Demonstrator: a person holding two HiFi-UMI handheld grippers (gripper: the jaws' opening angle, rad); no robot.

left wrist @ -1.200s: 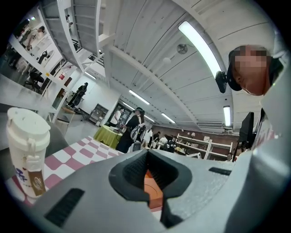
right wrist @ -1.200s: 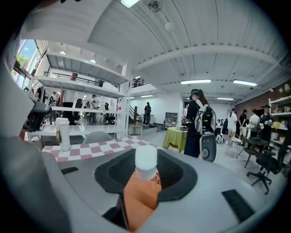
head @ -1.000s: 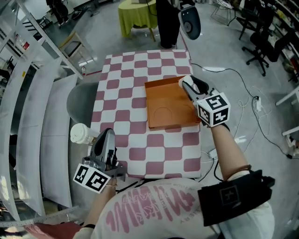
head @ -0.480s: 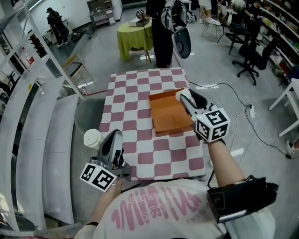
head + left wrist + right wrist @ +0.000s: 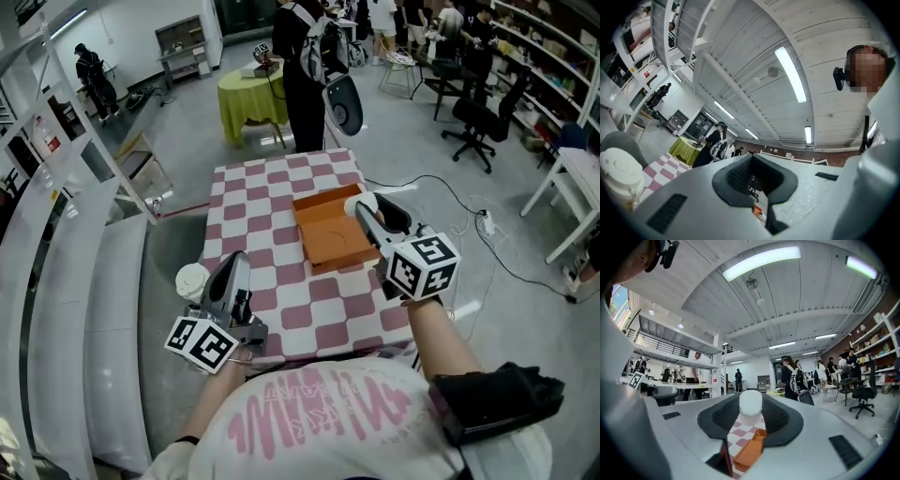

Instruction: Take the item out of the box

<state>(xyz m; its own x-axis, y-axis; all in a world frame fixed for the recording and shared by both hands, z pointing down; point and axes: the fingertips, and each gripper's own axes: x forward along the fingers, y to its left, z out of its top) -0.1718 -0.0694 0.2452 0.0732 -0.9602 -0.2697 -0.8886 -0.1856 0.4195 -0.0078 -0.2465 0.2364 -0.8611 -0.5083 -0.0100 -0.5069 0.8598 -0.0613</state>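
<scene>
Pinching the white item [image 5: 751,402] at the tips of the right gripper's [image 5: 370,214] jaws, lifted clear of the open orange box [image 5: 323,242], by its right rim in the head view. Pressed together, nothing between, on the left gripper [image 5: 232,269]. Raised near the checked table's [image 5: 272,183] left edge, just beside a lidded white cup [image 5: 191,278].

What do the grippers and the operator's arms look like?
Both alike: left gripper and right gripper, pale grey shells, dark-padded fingers, each carrying a white cube with black square markers. White T-shirt with pink print; black band on the right arm.
</scene>
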